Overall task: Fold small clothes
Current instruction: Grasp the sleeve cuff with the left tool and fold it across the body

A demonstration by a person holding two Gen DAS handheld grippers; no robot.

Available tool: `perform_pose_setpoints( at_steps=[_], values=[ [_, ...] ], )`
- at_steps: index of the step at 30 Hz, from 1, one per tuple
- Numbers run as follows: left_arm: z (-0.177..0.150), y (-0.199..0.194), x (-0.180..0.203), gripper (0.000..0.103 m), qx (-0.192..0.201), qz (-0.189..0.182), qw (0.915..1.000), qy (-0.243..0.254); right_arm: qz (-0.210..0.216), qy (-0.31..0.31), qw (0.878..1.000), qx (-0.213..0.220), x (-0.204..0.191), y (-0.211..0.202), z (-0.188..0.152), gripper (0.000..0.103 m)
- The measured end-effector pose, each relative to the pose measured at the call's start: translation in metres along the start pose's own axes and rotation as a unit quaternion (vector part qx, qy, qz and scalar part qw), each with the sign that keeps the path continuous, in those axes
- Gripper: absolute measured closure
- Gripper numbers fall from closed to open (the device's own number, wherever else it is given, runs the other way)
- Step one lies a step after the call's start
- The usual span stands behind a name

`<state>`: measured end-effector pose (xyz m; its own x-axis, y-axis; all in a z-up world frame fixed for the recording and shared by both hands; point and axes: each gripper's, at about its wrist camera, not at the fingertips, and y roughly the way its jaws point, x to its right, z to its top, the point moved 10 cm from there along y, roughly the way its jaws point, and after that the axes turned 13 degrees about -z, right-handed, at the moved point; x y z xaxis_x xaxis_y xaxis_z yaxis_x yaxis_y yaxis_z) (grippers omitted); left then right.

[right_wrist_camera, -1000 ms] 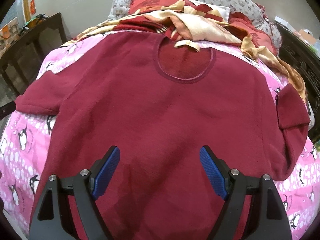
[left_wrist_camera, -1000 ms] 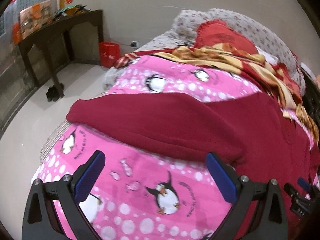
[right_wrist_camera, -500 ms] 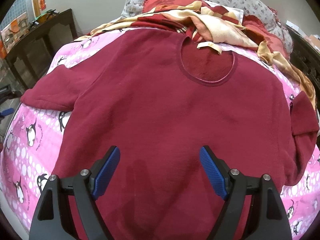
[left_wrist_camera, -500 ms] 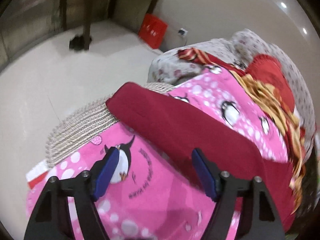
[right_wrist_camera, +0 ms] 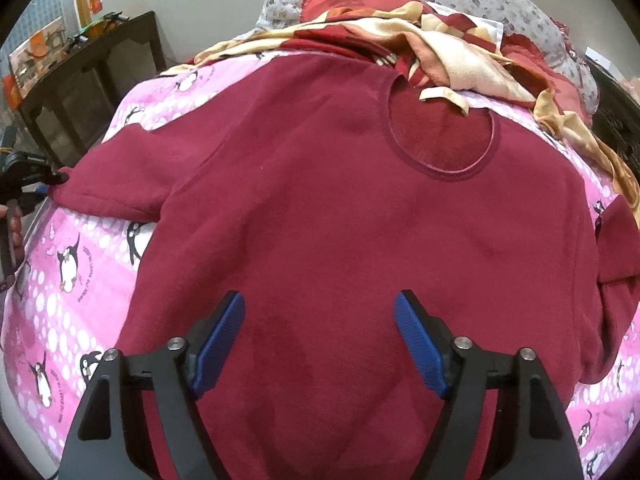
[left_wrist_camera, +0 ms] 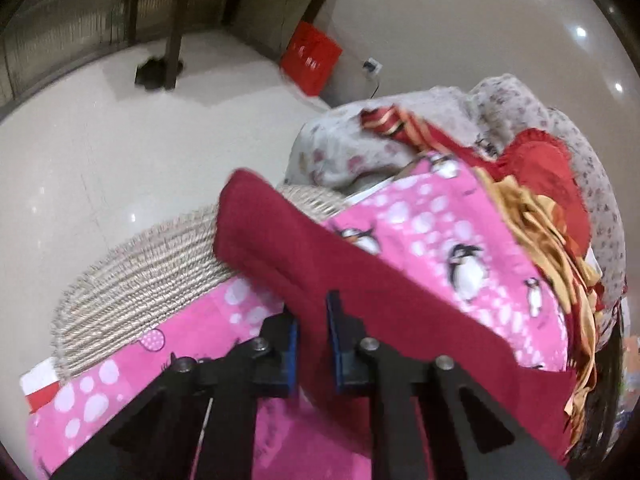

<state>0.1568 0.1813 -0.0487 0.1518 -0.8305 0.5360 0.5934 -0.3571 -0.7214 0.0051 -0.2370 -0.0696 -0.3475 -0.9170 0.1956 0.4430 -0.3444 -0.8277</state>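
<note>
The left tongs (left_wrist_camera: 311,332) have clamped the sleeve (left_wrist_camera: 280,240) well short of its cuff at 11 o'clock; lifted, that loose end could flop. The right tongs (right_wrist_camera: 319,340), empty and narrowing slightly, hover over the jumper (right_wrist_camera: 340,208), spread flat on the bedspread (right_wrist_camera: 72,272) toward 12.

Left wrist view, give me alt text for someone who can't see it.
The left gripper is shut on the sleeve of a dark red sweater, which lies across a pink penguin-print blanket. Beyond are a woven straw mat, pale floor and a red bin.
</note>
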Motion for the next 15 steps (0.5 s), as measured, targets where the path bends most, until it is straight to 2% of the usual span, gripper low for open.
perform_pose_setpoints(
  at_steps=[4,8,11,15],
  values=[
    [-0.006,-0.033,0.06,0.092,0.025,-0.04,0.9968,0.064,0.0,0.017,1.0,0.005,0.012,-0.004,0.002,0.02],
    [-0.035,-0.055,0.141,0.092,0.022,-0.104,0.9859,0.129,-0.004,0.036,0.999,0.001,0.03,-0.003,0.0,0.02],
    [-0.076,-0.061,0.209,0.092,0.002,-0.148,0.9697,0.194,-0.01,0.051,0.999,0.001,0.048,-0.004,-0.001,0.02],
    [-0.155,-0.042,0.28,0.092,-0.052,-0.184,0.9427,0.273,-0.024,0.077,0.997,0.001,0.079,-0.005,-0.003,0.02]
  ],
)
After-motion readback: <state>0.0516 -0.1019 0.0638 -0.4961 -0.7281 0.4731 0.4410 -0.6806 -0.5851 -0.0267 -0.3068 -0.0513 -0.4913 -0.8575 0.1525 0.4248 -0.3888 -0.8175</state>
